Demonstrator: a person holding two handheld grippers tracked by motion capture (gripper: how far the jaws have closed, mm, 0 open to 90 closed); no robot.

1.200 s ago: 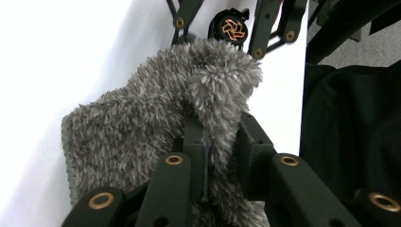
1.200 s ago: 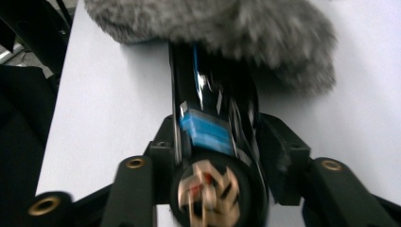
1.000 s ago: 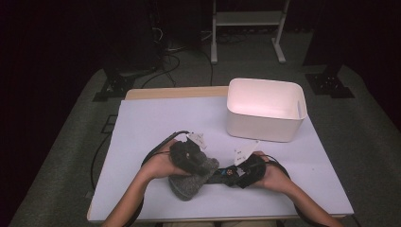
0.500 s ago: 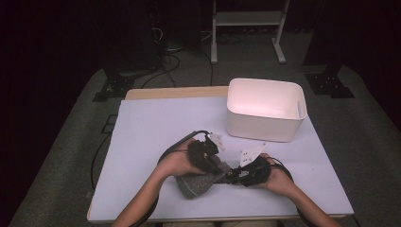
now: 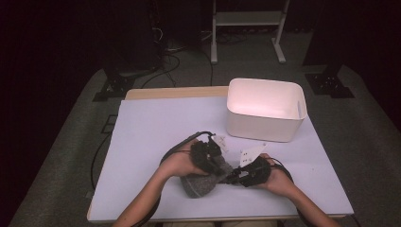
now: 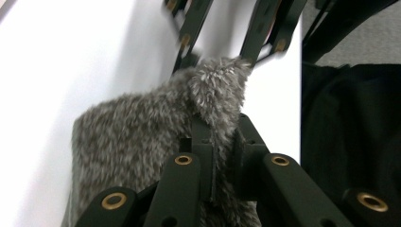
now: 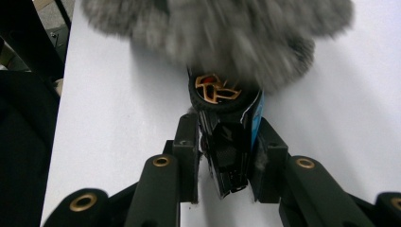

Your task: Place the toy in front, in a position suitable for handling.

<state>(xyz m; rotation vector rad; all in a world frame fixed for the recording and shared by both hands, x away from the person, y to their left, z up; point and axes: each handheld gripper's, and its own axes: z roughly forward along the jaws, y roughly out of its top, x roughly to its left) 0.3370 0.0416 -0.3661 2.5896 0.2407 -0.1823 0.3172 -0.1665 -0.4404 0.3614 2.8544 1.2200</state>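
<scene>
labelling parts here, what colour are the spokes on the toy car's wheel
Orange, inside a black tyre, on the toy car's wheel. It shows best in the right gripper view.

From my station the grey pouch (image 6: 142, 137) reads as long-pile fake fur, shaggy and matt, its fibres tipped pale. The toy car (image 7: 227, 137) I have clamped looks like hard glossy plastic, black with a blue edge, and its wheel (image 7: 216, 92) has a matt rubbery tyre around a shiny orange-gold rim. My left gripper (image 6: 222, 156) and right gripper (image 7: 227, 156) both show smooth, matt black plastic arms with brassy metal rivets. The table (image 5: 151, 132) wears a smooth, matt pale sheet, with bare wood along its far edge. The white bin (image 5: 265, 111) looks like smooth plastic with a soft sheen.
</scene>
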